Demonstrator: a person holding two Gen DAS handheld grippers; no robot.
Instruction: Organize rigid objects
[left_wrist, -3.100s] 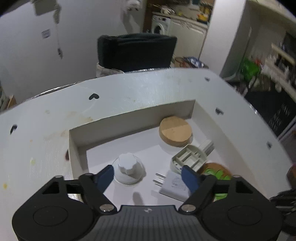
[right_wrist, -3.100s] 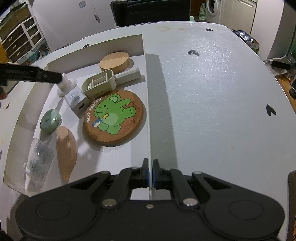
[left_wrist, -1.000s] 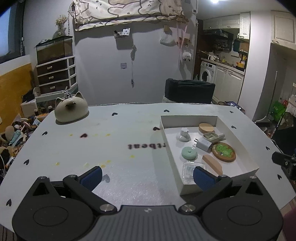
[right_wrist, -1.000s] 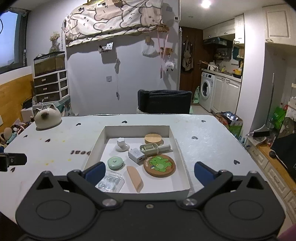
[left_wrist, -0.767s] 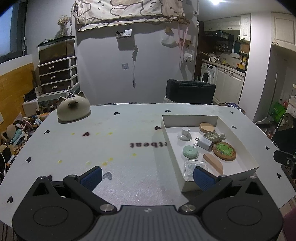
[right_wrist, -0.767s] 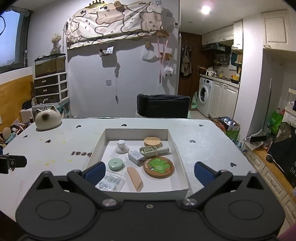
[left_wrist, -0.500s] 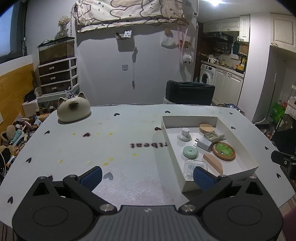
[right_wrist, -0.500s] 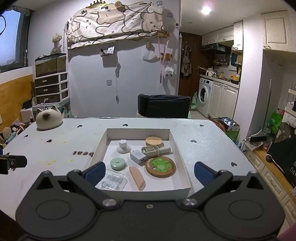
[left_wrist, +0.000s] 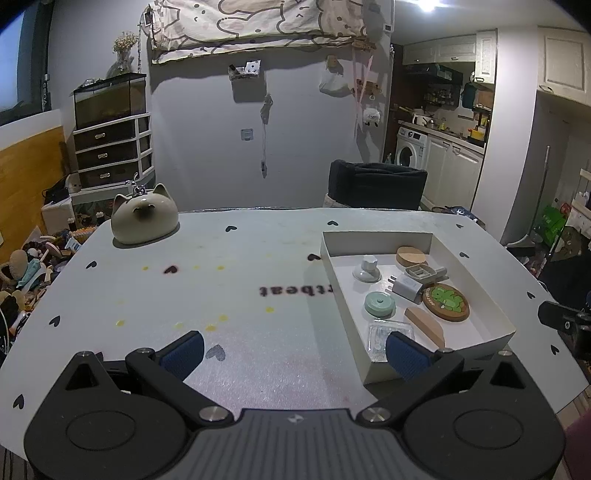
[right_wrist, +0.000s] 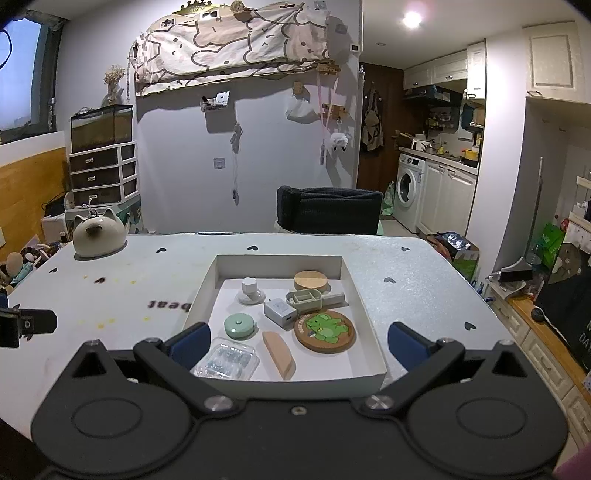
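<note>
A shallow white box (right_wrist: 208, 275) (left_wrist: 345, 301) sits on the white table and holds several small items: a cork coaster with a green animal (right_wrist: 325, 331) (left_wrist: 446, 297), a round wooden lid (right_wrist: 311, 280), a white charger (right_wrist: 280, 313), a mint round case (right_wrist: 240, 326), a clear plastic case (right_wrist: 226, 363), a wooden wedge (right_wrist: 279, 354), a white knob (right_wrist: 250, 290) and a beige holder (right_wrist: 304, 298). My right gripper (right_wrist: 297, 341) hangs open and empty, pulled back in front of the box. Left of the box, my left gripper (left_wrist: 293, 352) is open and empty above the table.
A cream cat-shaped pot (left_wrist: 144, 219) stands at the table's far left. A dark chair (right_wrist: 329, 215) sits behind the far edge. Black hearts and yellow stains dot the table (left_wrist: 221, 295). Drawers and clutter line the left wall; a kitchen lies right.
Three seconds ago the right gripper was shut at the box's rim and the left was low over the box. Both have pulled back and stand open; over the last second they barely move.
</note>
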